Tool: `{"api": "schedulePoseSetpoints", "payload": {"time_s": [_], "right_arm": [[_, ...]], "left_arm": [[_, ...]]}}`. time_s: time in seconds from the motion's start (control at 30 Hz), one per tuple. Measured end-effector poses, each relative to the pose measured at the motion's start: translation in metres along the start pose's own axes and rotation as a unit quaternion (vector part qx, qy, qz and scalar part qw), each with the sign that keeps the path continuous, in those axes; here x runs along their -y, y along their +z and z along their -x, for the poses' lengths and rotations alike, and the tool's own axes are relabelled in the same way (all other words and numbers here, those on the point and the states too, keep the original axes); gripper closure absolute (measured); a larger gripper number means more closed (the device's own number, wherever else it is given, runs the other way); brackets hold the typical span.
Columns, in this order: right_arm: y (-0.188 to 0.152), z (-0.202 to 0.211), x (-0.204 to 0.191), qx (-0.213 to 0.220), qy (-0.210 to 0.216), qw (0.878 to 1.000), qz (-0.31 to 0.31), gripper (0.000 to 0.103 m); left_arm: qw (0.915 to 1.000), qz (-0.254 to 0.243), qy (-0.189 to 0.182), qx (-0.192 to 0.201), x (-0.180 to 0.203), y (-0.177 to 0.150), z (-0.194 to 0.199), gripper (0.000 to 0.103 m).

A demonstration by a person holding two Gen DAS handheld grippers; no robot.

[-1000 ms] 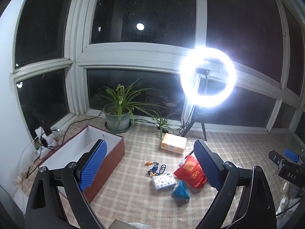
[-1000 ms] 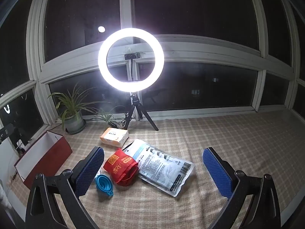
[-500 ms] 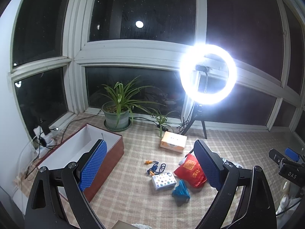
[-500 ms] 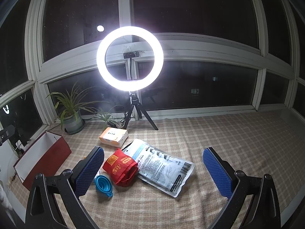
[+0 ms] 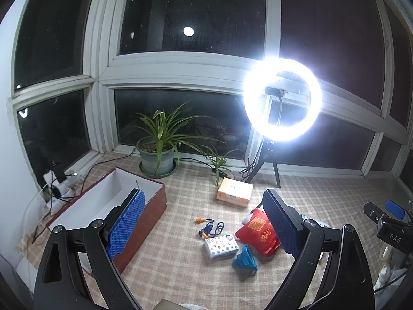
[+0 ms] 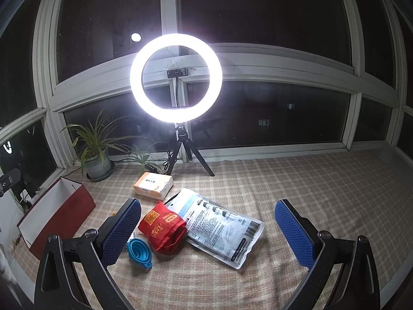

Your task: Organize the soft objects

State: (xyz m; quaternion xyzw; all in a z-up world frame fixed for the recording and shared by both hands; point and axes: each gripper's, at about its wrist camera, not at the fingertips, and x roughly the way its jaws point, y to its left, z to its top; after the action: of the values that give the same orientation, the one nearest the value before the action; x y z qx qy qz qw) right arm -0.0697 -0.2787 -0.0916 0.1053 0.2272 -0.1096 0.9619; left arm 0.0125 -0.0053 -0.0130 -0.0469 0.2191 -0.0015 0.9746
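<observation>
A red cloth pouch (image 6: 162, 228) lies on the checked cloth, also in the left wrist view (image 5: 258, 228). A white plastic packet (image 6: 222, 228) lies to its right. An orange tissue pack (image 6: 153, 184) sits behind, also in the left view (image 5: 234, 191). A small patterned tissue pack (image 5: 221, 246) and a blue collapsible funnel (image 6: 139, 253) lie nearby. An open red box (image 5: 108, 214) with a white inside stands at the left. My left gripper (image 5: 204, 230) and my right gripper (image 6: 207, 232) are both open, empty and held above the items.
A lit ring light (image 6: 176, 77) on a tripod and a potted plant (image 5: 158, 152) stand by the windows. A blue cord with orange earplugs (image 5: 209, 227) lies on the cloth. Cables and a power strip (image 5: 55, 188) sit at the far left.
Both views have shifted slightly. The left gripper has drifted a little; nothing on the cloth has moved and both grippers stay open.
</observation>
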Motion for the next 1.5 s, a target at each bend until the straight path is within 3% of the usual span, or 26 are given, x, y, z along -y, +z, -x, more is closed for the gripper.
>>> {"api": "schedulePoseSetpoints", "payload": {"time_s": [1.5], "right_arm": [[0.002,-0.004,-0.001,-0.005,0.000,1.000,0.001,0.001]], "left_arm": [[1.0000,-0.002,0.001,-0.006,0.011,-0.002,-0.012,0.010]]}}
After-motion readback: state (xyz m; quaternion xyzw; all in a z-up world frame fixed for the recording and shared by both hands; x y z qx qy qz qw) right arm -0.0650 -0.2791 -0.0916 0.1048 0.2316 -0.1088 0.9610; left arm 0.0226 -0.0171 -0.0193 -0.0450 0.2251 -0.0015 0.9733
